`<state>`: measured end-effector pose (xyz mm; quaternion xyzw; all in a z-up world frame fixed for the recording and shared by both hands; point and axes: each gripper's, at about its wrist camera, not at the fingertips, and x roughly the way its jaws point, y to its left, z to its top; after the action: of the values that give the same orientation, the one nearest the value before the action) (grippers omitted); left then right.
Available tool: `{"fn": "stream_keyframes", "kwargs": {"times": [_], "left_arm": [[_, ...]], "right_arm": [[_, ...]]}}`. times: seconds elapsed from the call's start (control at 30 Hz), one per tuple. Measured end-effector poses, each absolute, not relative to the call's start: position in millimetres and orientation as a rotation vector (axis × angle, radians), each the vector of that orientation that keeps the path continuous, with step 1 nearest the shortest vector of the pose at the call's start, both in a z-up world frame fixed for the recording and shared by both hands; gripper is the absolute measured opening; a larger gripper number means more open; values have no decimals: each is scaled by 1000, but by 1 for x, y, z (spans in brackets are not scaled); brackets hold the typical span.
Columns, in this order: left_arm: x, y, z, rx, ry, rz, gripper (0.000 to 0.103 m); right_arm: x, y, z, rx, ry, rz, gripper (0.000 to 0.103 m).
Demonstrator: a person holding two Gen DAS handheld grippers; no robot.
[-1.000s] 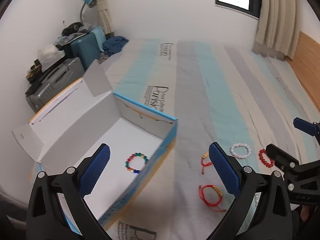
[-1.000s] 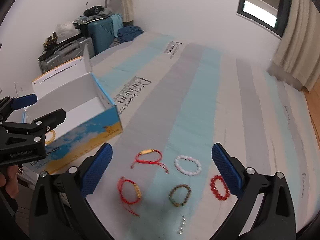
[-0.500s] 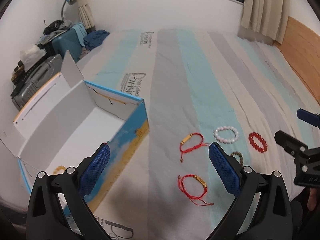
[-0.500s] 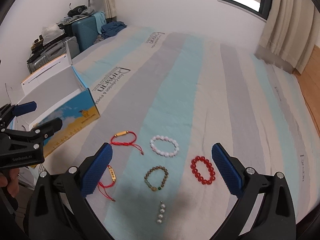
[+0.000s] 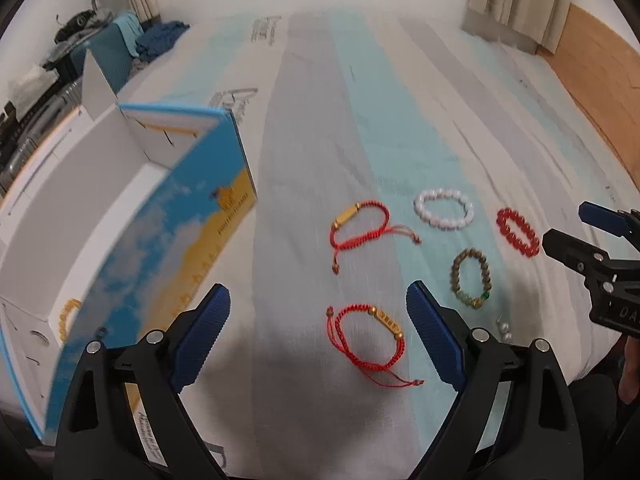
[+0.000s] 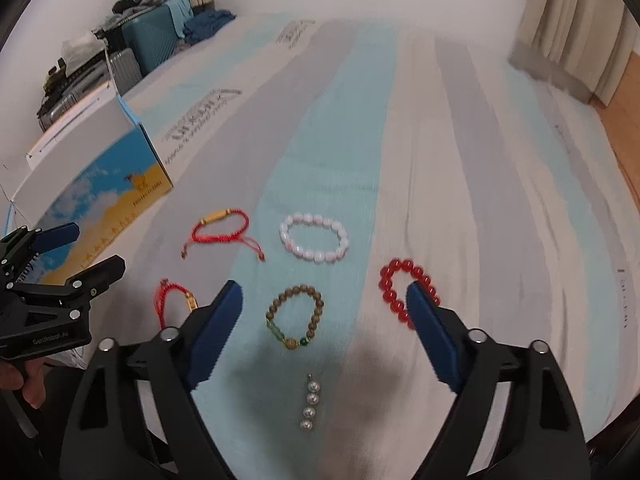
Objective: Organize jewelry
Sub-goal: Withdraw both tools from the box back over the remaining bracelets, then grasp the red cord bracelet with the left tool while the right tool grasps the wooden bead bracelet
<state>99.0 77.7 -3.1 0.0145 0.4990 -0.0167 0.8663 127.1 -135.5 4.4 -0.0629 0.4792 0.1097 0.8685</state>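
Your left gripper (image 5: pixel 318 334) and right gripper (image 6: pixel 325 318) are both spread, jaws just closing a little, pinching nothing. 5 bracelets are lying on the striped bed cover (image 6: pixel 440 160); the nearer red cord bracelet (image 5: pixel 370 336) sits between your left jaws, the wooden bead bracelet (image 6: pixel 295 316) between your right, beside the open box (image 5: pixel 120 208).

- Striped bedsheet (image 6: pixel 332 120) — lengthwise bands of pale aqua, grey and cream, with grey printed lettering.
- Open cardboard box (image 5: pixel 192 216), left: white inside, its outer wall a blue sky with white clouds over yellow-orange.
- Far red cord bracelet with a gold tube (image 6: pixel 218 226); near red cord bracelet with a gold bar (image 5: pixel 370 338).
- White bead bracelet (image 6: pixel 314 238), milky.
- Red bead bracelet (image 6: pixel 400 288), glossy — the rightmost piece.
- Brown wooden bead bracelet (image 6: pixel 294 316) with green and gold beads at its near edge.
- Short silver-white pearl strand (image 6: pixel 310 408).
- Black grippers, left (image 5: pixel 316 338) and right (image 6: pixel 326 330), with ribbed blue pads (image 6: pixel 214 330).
- Teal suitcase (image 6: pixel 150 36), far left.
- Beige curtain (image 6: pixel 572 20), far right.
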Motion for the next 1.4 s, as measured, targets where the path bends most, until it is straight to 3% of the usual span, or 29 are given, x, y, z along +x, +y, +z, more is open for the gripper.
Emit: {"fn": "stream_keyframes", "kwargs": {"times": [0.53, 0.67, 0.77, 0.83, 0.93, 1.4], "left_arm": [[101, 74, -54, 63, 1129, -33, 89], [102, 73, -66, 64, 1151, -39, 89], [104, 72, -72, 54, 1167, -59, 82], [105, 74, -76, 44, 1189, -79, 70], [107, 74, -84, 44, 1209, -94, 64], [110, 80, -104, 57, 1223, -103, 62]], "right_arm": [[135, -141, -50, -112, 1095, 213, 77], [139, -142, -60, -102, 1126, 213, 66], [143, -141, -67, -96, 1144, 214, 59], [146, -142, -72, -91, 1157, 213, 56], [148, -142, -77, -84, 1170, 210, 52], [162, -142, -104, -65, 1211, 211, 42]]}}
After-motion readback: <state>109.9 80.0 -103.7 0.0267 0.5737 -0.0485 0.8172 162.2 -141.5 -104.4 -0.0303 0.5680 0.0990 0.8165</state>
